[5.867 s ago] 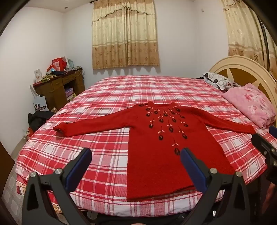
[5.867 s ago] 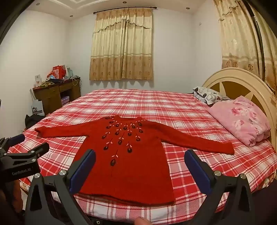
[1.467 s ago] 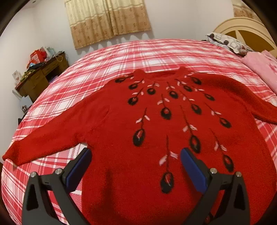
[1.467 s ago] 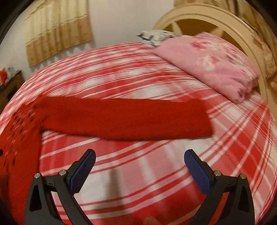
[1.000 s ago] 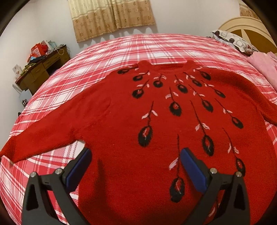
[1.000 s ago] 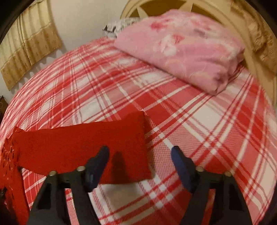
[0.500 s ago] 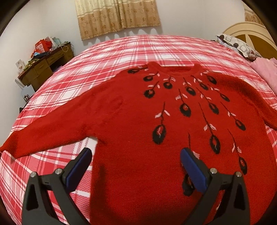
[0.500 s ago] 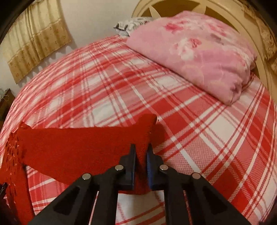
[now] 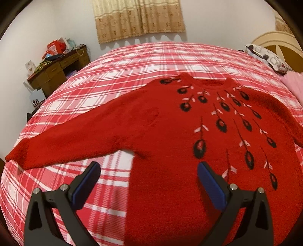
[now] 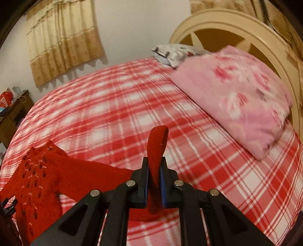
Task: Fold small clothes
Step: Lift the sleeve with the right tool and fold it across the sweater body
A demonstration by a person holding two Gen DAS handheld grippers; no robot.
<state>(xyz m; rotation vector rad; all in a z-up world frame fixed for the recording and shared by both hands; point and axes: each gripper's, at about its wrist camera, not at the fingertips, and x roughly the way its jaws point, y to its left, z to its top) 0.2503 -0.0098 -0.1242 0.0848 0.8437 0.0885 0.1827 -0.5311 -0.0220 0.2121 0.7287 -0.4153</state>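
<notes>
A red knit sweater point(image 9: 170, 136) with dark leaf motifs lies flat, front up, on the red plaid bed point(image 9: 132, 62). Its left sleeve point(image 9: 62, 143) stretches out to the left. My left gripper point(image 9: 148, 176) is open and empty, hovering over the sweater's left side seam below the armpit. My right gripper point(image 10: 154, 170) is shut on the cuff of the right sleeve point(image 10: 158, 143) and holds it lifted off the bed. The cuff sticks up between the pads. The rest of the sweater point(image 10: 37, 179) trails away to the left.
A pink floral folded blanket point(image 10: 233, 94) and a patterned pillow point(image 10: 174, 52) lie by the cream headboard point(image 10: 227, 24) at right. A cluttered wooden desk point(image 9: 55, 72) stands by the far left wall. Curtains point(image 9: 138, 17) hang behind the bed.
My right gripper closed on the right sleeve's cuff and has lifted it off the bed, drawing it left. My left gripper has drifted left, from the chest toward the sweater's left side, still open.
</notes>
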